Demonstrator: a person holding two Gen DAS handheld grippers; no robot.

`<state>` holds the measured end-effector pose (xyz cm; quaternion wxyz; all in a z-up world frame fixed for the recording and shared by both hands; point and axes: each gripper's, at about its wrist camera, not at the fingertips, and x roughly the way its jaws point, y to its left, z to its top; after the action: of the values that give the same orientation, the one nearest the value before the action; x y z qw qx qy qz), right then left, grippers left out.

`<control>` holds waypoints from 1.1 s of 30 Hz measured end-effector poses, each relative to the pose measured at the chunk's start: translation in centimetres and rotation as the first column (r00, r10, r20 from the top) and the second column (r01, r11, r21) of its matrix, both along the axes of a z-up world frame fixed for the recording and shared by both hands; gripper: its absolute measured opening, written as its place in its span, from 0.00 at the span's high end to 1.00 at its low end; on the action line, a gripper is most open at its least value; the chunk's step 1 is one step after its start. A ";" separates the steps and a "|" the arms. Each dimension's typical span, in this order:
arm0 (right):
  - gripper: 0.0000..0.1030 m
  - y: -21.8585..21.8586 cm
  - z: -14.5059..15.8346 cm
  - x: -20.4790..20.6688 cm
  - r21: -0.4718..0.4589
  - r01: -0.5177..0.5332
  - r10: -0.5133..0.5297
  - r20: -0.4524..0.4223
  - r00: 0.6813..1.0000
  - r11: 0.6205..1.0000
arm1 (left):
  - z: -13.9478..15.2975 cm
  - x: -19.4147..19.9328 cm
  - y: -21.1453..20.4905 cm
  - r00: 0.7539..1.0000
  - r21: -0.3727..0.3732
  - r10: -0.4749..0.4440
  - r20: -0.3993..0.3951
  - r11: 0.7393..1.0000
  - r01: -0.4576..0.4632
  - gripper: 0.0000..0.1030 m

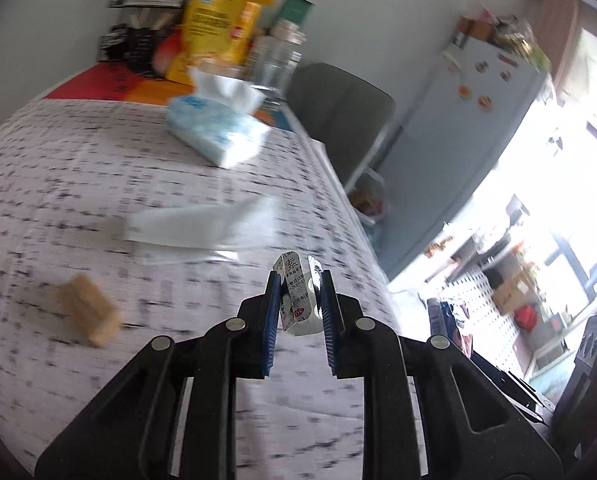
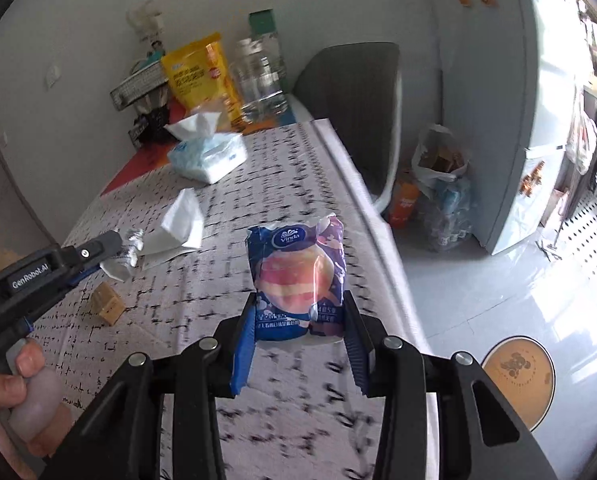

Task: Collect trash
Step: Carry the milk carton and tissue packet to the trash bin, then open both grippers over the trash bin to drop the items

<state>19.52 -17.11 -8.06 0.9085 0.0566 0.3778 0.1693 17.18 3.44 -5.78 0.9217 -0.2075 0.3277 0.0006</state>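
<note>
My left gripper (image 1: 298, 280) is shut on a small crumpled silver wrapper (image 1: 296, 296) with printed characters, held above the patterned table (image 1: 98, 184). It shows from the side in the right wrist view (image 2: 116, 254) with the wrapper (image 2: 124, 256) in its tips. My right gripper (image 2: 300, 308) is shut on a blue Vinda tissue packet (image 2: 298, 280), held above the table (image 2: 258, 168) near its right edge. A loose white tissue (image 1: 202, 224) lies on the table, also in the right wrist view (image 2: 176, 228). A small brown box (image 1: 88, 308) lies at the left, also in the right wrist view (image 2: 107, 302).
A blue tissue pack (image 1: 218, 128) stands further back, with a yellow bag (image 1: 218, 28), a clear jar (image 1: 274, 60) and a rack behind it. A grey chair (image 2: 358, 108) is at the table's far right. A bag with rubbish (image 2: 438, 168) and a fridge (image 2: 498, 120) are on the floor side.
</note>
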 end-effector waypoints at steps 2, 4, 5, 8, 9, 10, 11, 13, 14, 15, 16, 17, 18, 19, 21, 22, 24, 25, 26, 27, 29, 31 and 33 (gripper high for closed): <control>0.62 -1.9 -0.1 -0.1 0.017 0.031 -0.031 -0.001 1.000 0.999 | 0.0 0.6 -1.9 1.000 0.006 -0.030 -0.002 1.000 0.030 0.81; 0.62 -4.2 -0.2 -0.1 0.033 0.068 -0.068 0.002 0.998 0.997 | -0.1 1.3 -4.0 0.998 0.008 -0.065 -0.007 0.998 0.065 0.81; 0.61 -5.1 -0.2 -0.1 0.037 0.085 -0.085 0.002 0.996 0.996 | -0.1 1.7 -5.1 0.996 0.011 -0.085 -0.011 0.996 0.085 0.81; 0.61 -8.0 -0.6 0.0 0.047 0.131 -0.131 -0.002 0.991 0.990 | -0.4 2.8 -8.3 0.991 0.021 -0.134 -0.022 0.991 0.135 0.81; 0.61 -8.9 -0.8 0.1 0.051 0.147 -0.147 -0.004 0.989 0.988 | -0.6 3.2 -9.3 0.988 0.023 -0.151 -0.028 0.988 0.152 0.81; 0.61 -10.3 -1.0 0.1 0.057 0.171 -0.171 -0.007 0.985 0.984 | -0.7 3.5 -10.3 0.986 0.026 -0.164 -0.033 0.986 0.165 0.81; 0.61 -11.1 -1.1 0.2 0.061 0.184 -0.184 -0.009 0.983 0.981 | -0.8 3.9 -11.3 0.983 0.030 -0.179 -0.039 0.983 0.181 0.81; 0.61 -13.5 -1.7 0.3 0.072 0.224 -0.224 -0.015 0.975 0.972 | -1.2 4.7 -13.2 0.976 0.035 -0.210 -0.053 0.977 0.212 0.81; 0.61 -14.4 -1.9 0.3 0.077 0.239 -0.238 -0.018 0.971 0.968 | -1.3 5.1 -14.1 0.973 0.038 -0.223 -0.058 0.974 0.225 0.81; 0.60 -15.5 -2.3 0.3 0.082 0.258 -0.256 -0.024 0.966 0.963 | -1.5 5.5 -15.3 0.969 0.043 -0.240 -0.065 0.969 0.243 0.81; 0.60 -16.3 -2.5 0.4 0.086 0.271 -0.269 -0.028 0.963 0.959 | -1.6 5.8 -16.0 0.966 0.045 -0.251 -0.070 0.966 0.254 0.81; 0.60 -17.6 -3.0 0.5 0.092 0.292 -0.290 -0.035 0.956 0.952 | -1.8 6.2 -17.1 0.961 0.048 -0.266 -0.078 0.962 0.270 0.81; 0.60 -18.5 -3.3 0.5 0.097 0.308 -0.305 -0.042 0.951 0.946 | -2.0 6.5 -18.1 0.957 0.053 -0.279 -0.085 0.957 0.284 0.81; 0.60 -19.4 -3.7 0.6 0.102 0.326 -0.322 -0.048 0.945 0.940 | -2.2 6.8 -18.9 0.953 0.056 -0.288 -0.090 0.954 0.294 0.81; 0.60 -21.9 -4.7 0.6 0.113 0.368 -0.363 -0.065 0.929 0.923 | -2.6 7.4 -20.7 0.944 0.065 -0.313 -0.104 0.945 0.320 0.81; 0.59 -22.9 -5.2 0.7 0.117 0.387 -0.381 -0.072 0.922 0.915 | -2.7 7.7 -21.6 0.940 0.068 -0.323 -0.109 0.941 0.331 0.81; 0.59 -24.7 -6.0 0.8 0.122 0.422 -0.414 -0.086 0.906 0.898 | -3.1 8.2 -23.3 0.931 0.073 -0.344 -0.121 0.933 0.354 0.81; 0.58 -25.4 -6.3 0.7 0.121 0.435 -0.427 -0.090 0.900 0.892 | -3.3 8.4 -24.0 0.927 0.075 -0.353 -0.126 0.929 0.363 0.81; 0.56 -26.5 -6.8 0.8 0.118 0.458 -0.449 -0.097 0.888 0.881 | -3.5 8.7 -24.9 0.922 0.076 -0.364 -0.133 0.924 0.375 0.81; 0.53 -27.6 -7.3 0.8 0.113 0.482 -0.472 -0.101 0.876 0.869 | -3.6 8.7 -25.6 0.919 0.077 -0.371 -0.137 0.920 0.383 0.81; 0.37 -29.4 -8.0 0.5 0.088 0.539 -0.531 -0.097 0.842 0.838 | -4.0 9.0 -27.3 0.907 0.081 -0.395 -0.146 0.909 0.409 0.81; 0.22 -31.0 -8.5 0.3 0.097 0.578 -0.569 -0.103 0.816 0.810 | -4.3 9.2 -29.2 0.893 0.084 -0.422 -0.156 0.895 0.438 0.81; 0.22 -32.8 -8.9 0.0 0.123 0.590 -0.579 -0.116 0.807 0.798 | -4.8 9.4 -31.0 0.878 0.078 -0.449 -0.167 0.881 0.466 0.81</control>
<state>19.53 -49.86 -16.99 0.8950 0.2458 0.3604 -0.0928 26.61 -27.59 -10.53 0.8800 -0.0696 0.4324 -0.1836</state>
